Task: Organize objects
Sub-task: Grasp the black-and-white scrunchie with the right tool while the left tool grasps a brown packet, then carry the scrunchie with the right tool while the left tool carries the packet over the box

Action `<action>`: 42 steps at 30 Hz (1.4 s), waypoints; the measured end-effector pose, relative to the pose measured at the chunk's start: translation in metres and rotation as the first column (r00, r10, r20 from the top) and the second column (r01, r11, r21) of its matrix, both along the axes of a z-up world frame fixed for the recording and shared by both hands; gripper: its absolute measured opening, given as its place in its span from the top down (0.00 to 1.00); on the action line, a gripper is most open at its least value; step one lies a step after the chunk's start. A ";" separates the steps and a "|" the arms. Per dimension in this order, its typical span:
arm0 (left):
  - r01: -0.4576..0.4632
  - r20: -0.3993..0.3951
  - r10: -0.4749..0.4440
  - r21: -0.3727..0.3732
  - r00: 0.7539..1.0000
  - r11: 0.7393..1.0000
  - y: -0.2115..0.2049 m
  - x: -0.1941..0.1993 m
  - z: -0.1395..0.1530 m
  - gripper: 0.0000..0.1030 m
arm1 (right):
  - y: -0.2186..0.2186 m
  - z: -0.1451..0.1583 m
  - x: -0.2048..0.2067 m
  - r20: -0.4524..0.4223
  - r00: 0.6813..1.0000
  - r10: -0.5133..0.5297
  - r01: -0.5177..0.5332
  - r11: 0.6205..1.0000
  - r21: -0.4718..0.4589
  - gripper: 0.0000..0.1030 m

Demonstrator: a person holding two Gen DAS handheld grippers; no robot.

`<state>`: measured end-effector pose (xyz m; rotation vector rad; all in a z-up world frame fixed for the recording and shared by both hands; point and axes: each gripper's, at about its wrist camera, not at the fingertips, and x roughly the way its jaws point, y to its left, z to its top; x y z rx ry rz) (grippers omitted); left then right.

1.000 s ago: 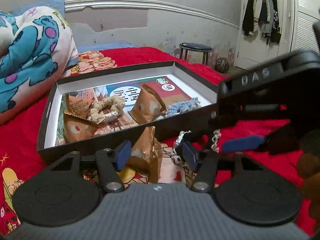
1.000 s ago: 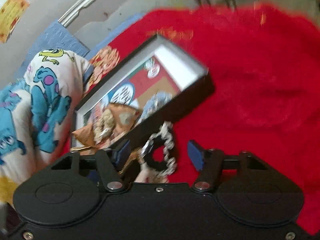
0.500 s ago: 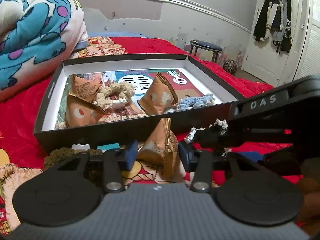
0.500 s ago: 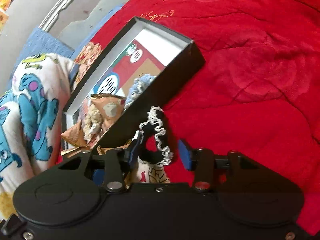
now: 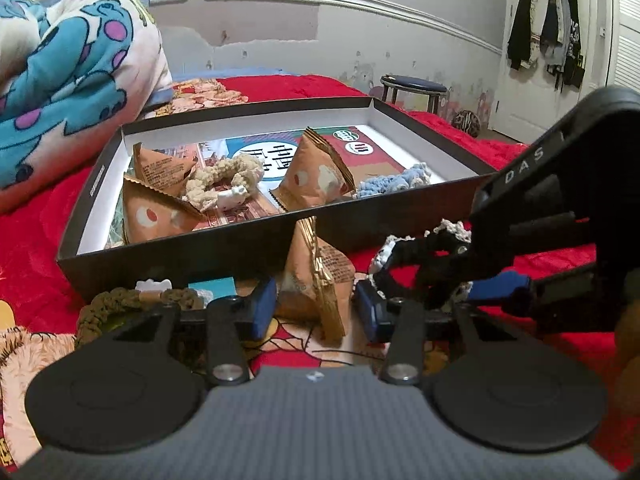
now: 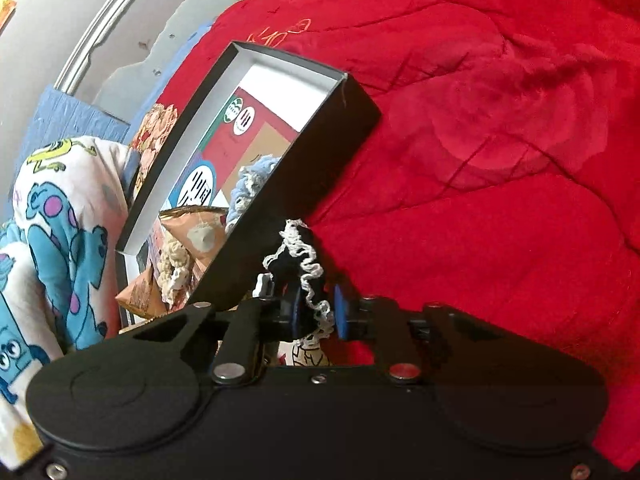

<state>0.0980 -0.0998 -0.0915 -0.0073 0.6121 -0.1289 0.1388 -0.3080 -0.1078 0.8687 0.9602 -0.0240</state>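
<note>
An orange triangular snack packet [image 5: 316, 276] stands on the bed in front of the black box [image 5: 192, 256]. My left gripper [image 5: 316, 310] is shut on it, a blue pad against each side. Just to its right lies a black scrunchie with white trim [image 5: 404, 248]. My right gripper [image 6: 318, 314] is closing on that scrunchie [image 6: 308, 272], and its pads press it from both sides. The right gripper [image 5: 452, 268] reaches in from the right in the left wrist view. Inside the box [image 6: 320, 148] lie three more orange packets [image 5: 316, 176], a beige scrunchie [image 5: 224, 180] and a blue scrunchie [image 5: 392, 180].
An olive scrunchie with a white charm [image 5: 132, 304] lies left of my left gripper. A monster-print blanket [image 5: 60, 72] is piled beyond the box at the left. Red bedspread [image 6: 500, 160] spreads to the right. A stool [image 5: 414, 88] and hanging clothes [image 5: 548, 20] stand by the far wall.
The left jaws narrowed until their pads met the orange packet. The right jaws closed from wide apart onto the black scrunchie, and the right gripper rolled a little.
</note>
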 end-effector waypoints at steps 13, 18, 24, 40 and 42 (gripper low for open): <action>-0.019 0.032 0.019 0.008 0.999 1.000 -0.001 -0.004 -0.003 0.59 | -0.009 -0.006 0.002 -0.012 0.999 -0.040 0.041 0.996 0.077 0.88; -0.027 0.070 0.025 0.029 0.997 0.999 -0.004 -0.011 -0.003 0.61 | -0.010 -0.004 0.002 -0.008 0.999 -0.050 0.051 0.996 0.075 0.89; -0.032 0.152 0.041 -0.056 0.987 0.998 0.008 -0.025 0.001 0.61 | -0.016 0.001 0.000 -0.002 0.997 -0.075 0.075 0.995 0.063 0.89; 0.021 0.232 -0.023 0.011 0.972 1.000 -0.008 -0.037 0.003 0.61 | -0.022 0.013 -0.005 0.072 0.992 -0.108 0.101 0.991 0.085 0.89; 0.015 0.226 -0.017 0.009 0.974 1.000 -0.007 -0.037 0.003 0.60 | -0.022 0.014 -0.005 0.081 0.991 -0.108 0.102 0.991 0.084 0.89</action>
